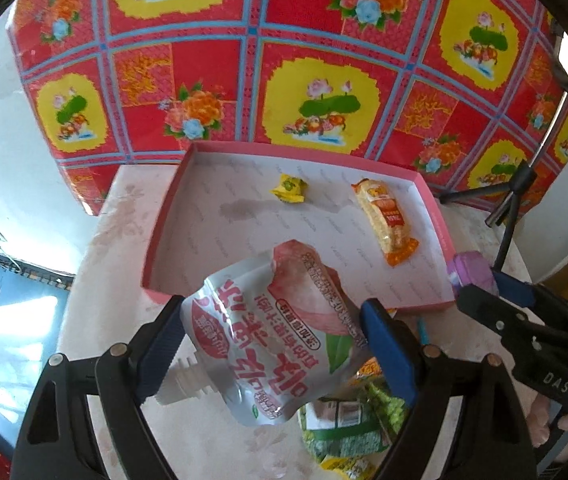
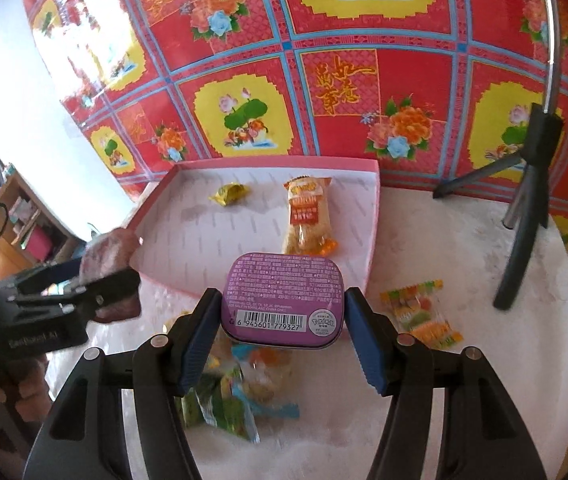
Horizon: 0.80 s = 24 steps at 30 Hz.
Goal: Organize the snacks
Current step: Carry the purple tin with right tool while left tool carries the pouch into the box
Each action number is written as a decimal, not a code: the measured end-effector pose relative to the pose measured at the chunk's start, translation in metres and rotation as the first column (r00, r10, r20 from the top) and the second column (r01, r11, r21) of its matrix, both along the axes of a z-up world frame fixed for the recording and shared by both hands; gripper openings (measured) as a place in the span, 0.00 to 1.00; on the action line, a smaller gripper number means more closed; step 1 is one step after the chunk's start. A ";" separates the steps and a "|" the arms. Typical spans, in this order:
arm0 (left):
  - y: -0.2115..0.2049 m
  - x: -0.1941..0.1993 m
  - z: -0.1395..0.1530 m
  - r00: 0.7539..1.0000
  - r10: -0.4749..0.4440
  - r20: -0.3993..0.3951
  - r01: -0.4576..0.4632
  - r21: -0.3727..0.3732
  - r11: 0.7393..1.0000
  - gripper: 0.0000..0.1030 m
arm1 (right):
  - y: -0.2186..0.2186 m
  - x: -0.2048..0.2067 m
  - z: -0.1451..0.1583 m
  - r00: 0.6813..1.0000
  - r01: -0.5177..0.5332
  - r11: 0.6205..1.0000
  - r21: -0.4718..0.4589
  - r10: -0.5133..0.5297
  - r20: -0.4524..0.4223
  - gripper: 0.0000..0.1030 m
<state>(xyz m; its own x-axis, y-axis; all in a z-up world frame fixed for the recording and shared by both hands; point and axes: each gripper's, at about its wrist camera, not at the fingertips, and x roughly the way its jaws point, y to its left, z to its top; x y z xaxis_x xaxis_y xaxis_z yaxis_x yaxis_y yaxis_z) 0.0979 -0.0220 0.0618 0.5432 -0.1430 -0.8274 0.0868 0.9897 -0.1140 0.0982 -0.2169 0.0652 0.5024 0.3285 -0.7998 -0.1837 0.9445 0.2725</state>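
- Pouch: glossy, spouted foil, clenched in left gripper jaws just before shallow pink cardboard tray.
- Tin: rounded purple metal, gripped by right gripper jaws at tray's near edge.

A home: floral red cloth, cluttered shelves, snack-strewn table.

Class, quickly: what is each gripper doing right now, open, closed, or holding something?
Left gripper: closed on the white and pink spouted pouch.
Right gripper: closed on the purple tin.
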 end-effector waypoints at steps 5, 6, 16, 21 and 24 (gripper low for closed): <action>-0.002 0.015 -0.006 1.000 -0.005 -0.008 0.005 0.004 1.000 0.87 | 0.006 0.014 -0.010 1.000 -0.007 1.000 0.010 0.007 -0.023 0.62; -0.002 0.019 -0.008 1.000 -0.006 -0.010 0.006 0.004 1.000 0.87 | 0.007 0.016 -0.013 1.000 -0.010 1.000 0.005 0.010 -0.024 0.62; -0.007 0.051 -0.021 1.000 -0.009 -0.027 0.010 0.033 0.999 0.87 | 0.015 0.032 -0.042 0.996 -0.033 0.999 0.013 0.034 -0.083 0.62; -0.013 0.063 -0.023 1.000 -0.010 -0.022 0.011 0.051 0.999 0.87 | 0.016 0.039 -0.047 0.997 -0.033 0.999 -0.004 0.032 -0.075 0.62; -0.018 0.070 -0.026 1.000 -0.014 -0.021 0.016 0.069 0.997 0.87 | 0.012 0.042 -0.047 0.997 -0.022 1.000 0.006 0.022 -0.070 0.62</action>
